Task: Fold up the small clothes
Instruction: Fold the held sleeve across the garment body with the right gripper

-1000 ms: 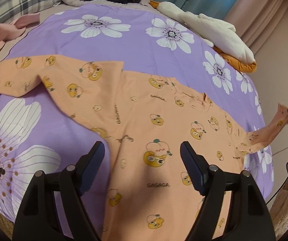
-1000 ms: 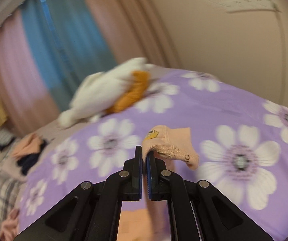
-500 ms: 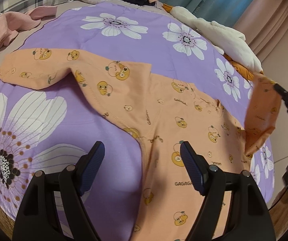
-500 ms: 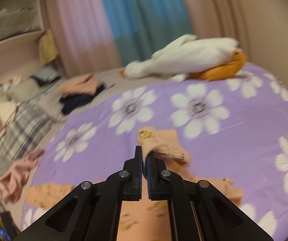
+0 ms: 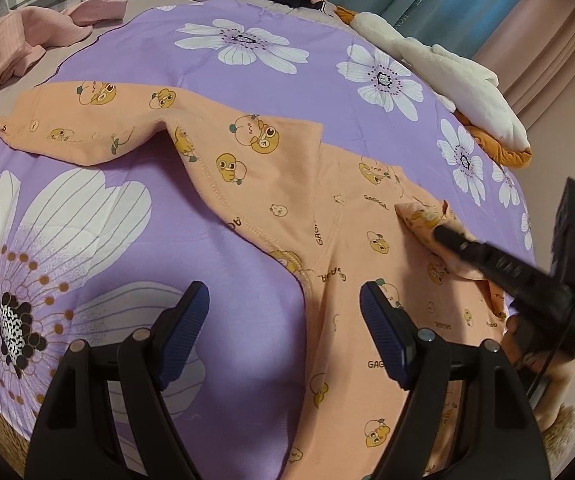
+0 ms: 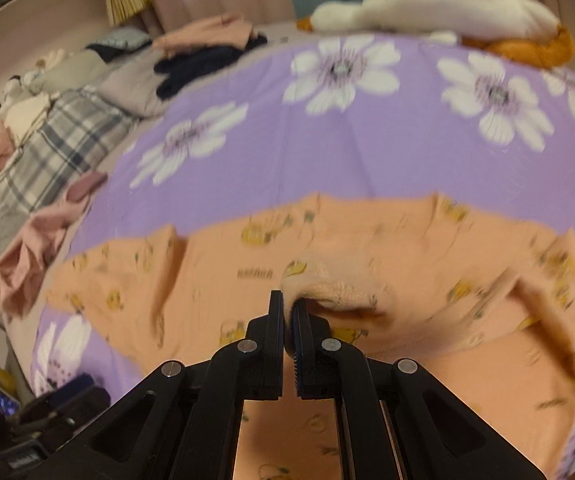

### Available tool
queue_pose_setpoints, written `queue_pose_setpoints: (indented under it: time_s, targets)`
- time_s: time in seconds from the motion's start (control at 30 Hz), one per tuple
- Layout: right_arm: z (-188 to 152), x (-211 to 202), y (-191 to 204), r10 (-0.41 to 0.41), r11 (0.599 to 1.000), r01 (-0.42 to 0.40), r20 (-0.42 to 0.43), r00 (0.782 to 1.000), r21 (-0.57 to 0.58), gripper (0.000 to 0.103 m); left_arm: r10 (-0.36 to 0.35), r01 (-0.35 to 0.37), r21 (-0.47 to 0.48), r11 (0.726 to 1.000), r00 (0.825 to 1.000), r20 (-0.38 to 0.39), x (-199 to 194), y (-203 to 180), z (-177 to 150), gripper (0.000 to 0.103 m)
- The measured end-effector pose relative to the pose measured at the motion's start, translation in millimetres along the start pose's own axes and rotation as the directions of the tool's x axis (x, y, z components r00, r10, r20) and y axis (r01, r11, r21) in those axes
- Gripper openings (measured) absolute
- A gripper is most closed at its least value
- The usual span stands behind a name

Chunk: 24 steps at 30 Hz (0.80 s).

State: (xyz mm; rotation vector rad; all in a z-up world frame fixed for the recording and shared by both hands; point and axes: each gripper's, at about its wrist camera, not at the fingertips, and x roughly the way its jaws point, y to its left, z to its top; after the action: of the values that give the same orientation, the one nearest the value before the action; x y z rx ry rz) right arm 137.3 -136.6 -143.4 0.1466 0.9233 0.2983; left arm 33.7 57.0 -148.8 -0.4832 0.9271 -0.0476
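Orange garment [image 5: 327, 216] is spread across the purple bedspread [image 5: 87, 208], centre to lower right in the left wrist view; the left gripper [image 5: 283, 316] is held wide above it. In the right wrist view, the right gripper [image 6: 288, 312] is clamped on a sleeve cuff [image 6: 327, 284] (blurred) at centre.

**Right gripper clamped on orange sleeve cuff**

Right gripper [image 6: 288, 320] jaws closed, pinching the cuff of the orange printed garment [image 6: 367, 240], sleeve pulled over the body. Garment lies across the near part of the purple floral bedspread [image 6: 271, 144]. White plush toy [image 6: 427, 4] at far edge; plaid pillow [image 6: 47, 148], pink clothes [image 6: 27, 248] along left edge. Frame blurred.
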Motion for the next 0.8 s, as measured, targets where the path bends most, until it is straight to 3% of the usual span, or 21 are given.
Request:
queue_pose_setpoints:
  time_s: [0.27,0.43,0.47,0.53,0.6,0.8]
  targets:
    - [-14.1,14.7,-5.8,0.021,0.999,-0.019,-0.086,0.996,0.032,0.005,-0.009,0.009,0.005,1.0,1.0,-0.012,4.3,-2.9,-1.0,0.078]
    - [-14.3,3.2,-8.1,0.056,0.998,-0.054,-0.082,0.995,0.034,0.009,-0.009,0.009,0.015,1.0,1.0,-0.019,6.4,-6.5,-2.0,0.079]
    - [-14.3,-4.7,-10.0,0.068,0.997,-0.066,-0.066,0.996,0.03,0.015,-0.009,0.009,0.018,1.0,1.0,-0.02,6.7,-7.3,-1.8,0.079]
    - [-14.9,-18.5,-14.8,0.082,0.996,-0.081,-0.037,0.996,0.035,0.045,-0.014,0.015,0.025,1.0,1.0,-0.021,6.6,-9.9,-1.7,0.079]
    - [-16.2,-31.8,-22.2,0.095,0.995,-0.095,-0.002,0.996,0.041,0.061,-0.02,0.021,0.036,0.999,1.0,-0.023,6.2,-15.8,-0.8,0.079]
    - [-9.6,-70.8,-63.1,0.044,0.996,-0.051,0.086,0.995,0.078,0.061,-0.026,0.028,0.103,0.994,1.0,-0.016,9.1,-47.7,4.9,0.079]
